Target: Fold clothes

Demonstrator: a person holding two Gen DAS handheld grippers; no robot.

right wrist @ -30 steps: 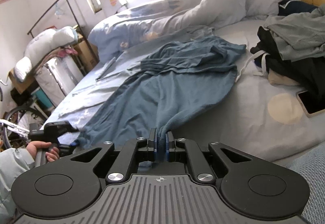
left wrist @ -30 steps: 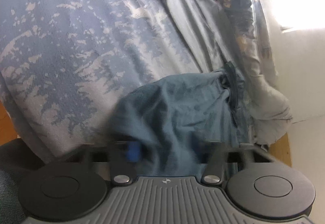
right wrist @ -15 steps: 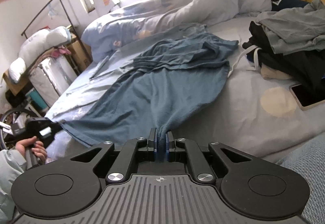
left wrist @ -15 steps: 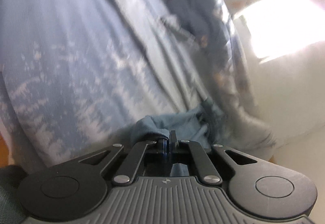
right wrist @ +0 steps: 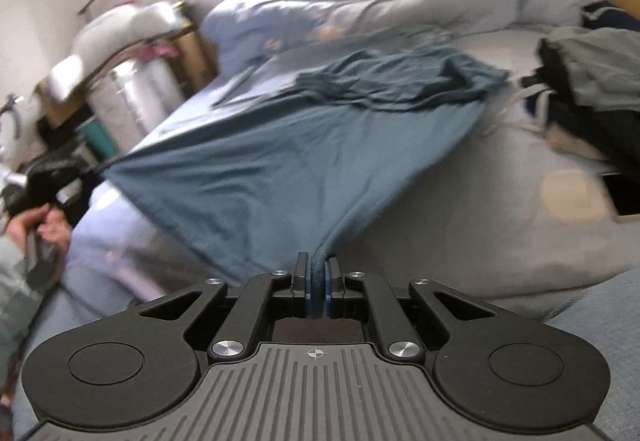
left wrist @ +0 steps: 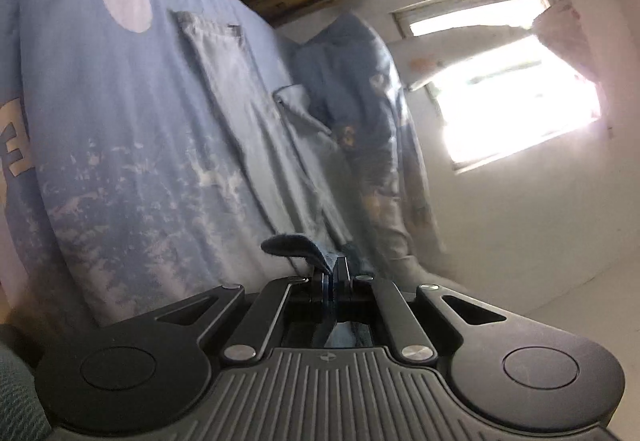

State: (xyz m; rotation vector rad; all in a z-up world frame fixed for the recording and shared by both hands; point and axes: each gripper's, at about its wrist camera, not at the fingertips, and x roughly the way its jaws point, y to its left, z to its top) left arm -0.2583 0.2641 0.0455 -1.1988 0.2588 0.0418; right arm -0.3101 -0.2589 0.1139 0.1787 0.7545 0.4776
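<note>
The right gripper (right wrist: 317, 273) clamps a corner of the blue garment (right wrist: 304, 157), which spreads across the frame's centre over the bed (right wrist: 460, 225). Only the left wrist view shows the left gripper (left wrist: 331, 273) pinching a small fold of it, bottom centre.

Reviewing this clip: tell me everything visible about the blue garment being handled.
The blue garment is a soft, matte teal-blue knit, apparently a T-shirt. Its near part is pulled taut and lifted off the bed; its far part lies bunched in folds on it. The right gripper is shut on one corner, fabric fanning out from it. The left gripper is shut on another, a small flap curling over one finger.
</note>
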